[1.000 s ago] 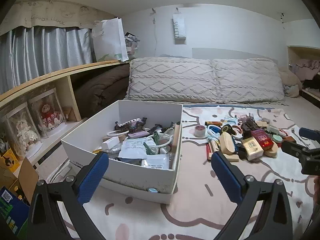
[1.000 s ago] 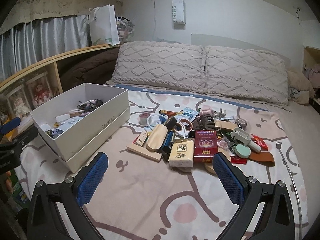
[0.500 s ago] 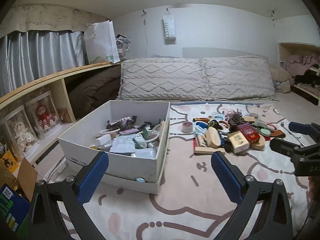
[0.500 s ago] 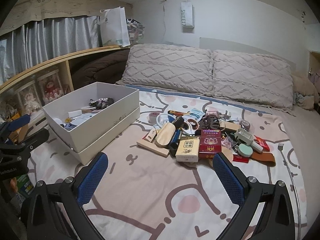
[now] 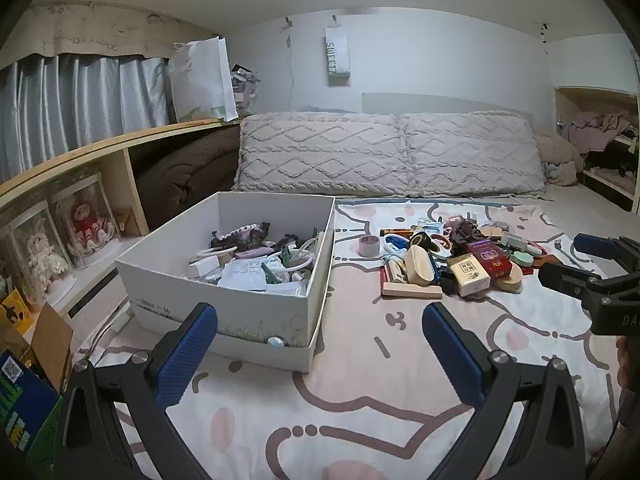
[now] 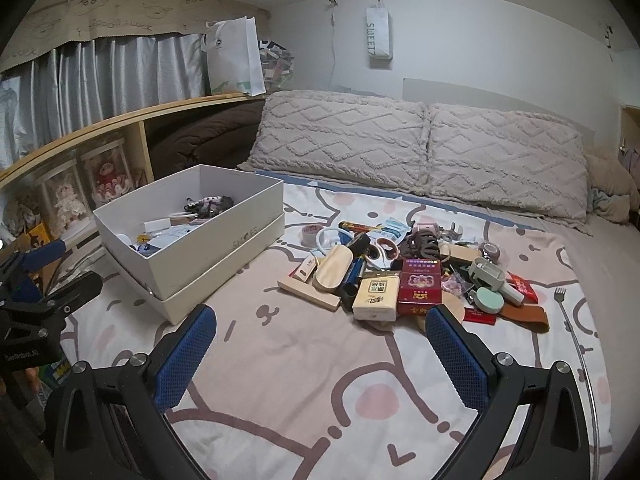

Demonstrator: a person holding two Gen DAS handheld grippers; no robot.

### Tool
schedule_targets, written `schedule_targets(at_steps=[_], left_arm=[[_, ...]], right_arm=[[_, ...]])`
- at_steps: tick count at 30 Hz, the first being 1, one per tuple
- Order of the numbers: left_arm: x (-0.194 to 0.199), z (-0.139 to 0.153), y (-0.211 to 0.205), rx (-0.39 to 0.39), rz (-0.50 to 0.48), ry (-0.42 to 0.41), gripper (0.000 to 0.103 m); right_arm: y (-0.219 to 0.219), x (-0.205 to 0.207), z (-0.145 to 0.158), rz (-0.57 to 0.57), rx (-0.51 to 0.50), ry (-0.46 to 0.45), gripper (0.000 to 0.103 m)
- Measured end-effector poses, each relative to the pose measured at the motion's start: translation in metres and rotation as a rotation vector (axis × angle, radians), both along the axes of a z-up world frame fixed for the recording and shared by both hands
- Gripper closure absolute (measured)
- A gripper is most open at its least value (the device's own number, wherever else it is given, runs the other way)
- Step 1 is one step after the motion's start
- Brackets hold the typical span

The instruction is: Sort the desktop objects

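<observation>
Covering the whole work surface, a bed (image 6: 320, 380) with a pink cartoon-print blanket carries everything to be sorted, two knitted pillows (image 6: 420, 148) propped along its head edge. A white box (image 5: 224, 288), seated in its own upturned lid near the bed's left edge, already holds a jumble of small items, which suggests it serves as the collecting bin. Toward the right side of the blanket lies the unsorted pile (image 6: 408, 272), well apart from the box: a red packet (image 6: 420, 286) touching a cream packet (image 6: 376, 294), a wooden block (image 6: 310, 294) at the pile's near-left corner, a roll of tape (image 5: 370, 245) at its far-left fringe, a fork (image 6: 562, 300) off to the right. The right tongs (image 6: 320, 356) hover over bare blanket just short of the pile, their blue pads spread wide and holding nothing, apparently lined up for a first pick. The left tongs (image 5: 320, 354), likewise spread and unloaded, hang before the box's near wall, seemingly waiting.
</observation>
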State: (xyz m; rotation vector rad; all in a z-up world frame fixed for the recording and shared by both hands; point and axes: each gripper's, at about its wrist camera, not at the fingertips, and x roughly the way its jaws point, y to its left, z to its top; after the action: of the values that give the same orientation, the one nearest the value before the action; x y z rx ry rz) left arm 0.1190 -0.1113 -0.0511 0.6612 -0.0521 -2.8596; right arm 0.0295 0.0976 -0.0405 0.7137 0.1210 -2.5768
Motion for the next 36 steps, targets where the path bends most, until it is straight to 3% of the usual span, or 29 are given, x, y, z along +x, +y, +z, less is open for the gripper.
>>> schedule_targets(at_steps=[36], left_arm=[[0.005,0.001,0.008,-0.004,-0.027,-0.001,0.000]], right_arm=[[-0.006,0.008,-0.005,0.031,0.032,-0.012,0.000]])
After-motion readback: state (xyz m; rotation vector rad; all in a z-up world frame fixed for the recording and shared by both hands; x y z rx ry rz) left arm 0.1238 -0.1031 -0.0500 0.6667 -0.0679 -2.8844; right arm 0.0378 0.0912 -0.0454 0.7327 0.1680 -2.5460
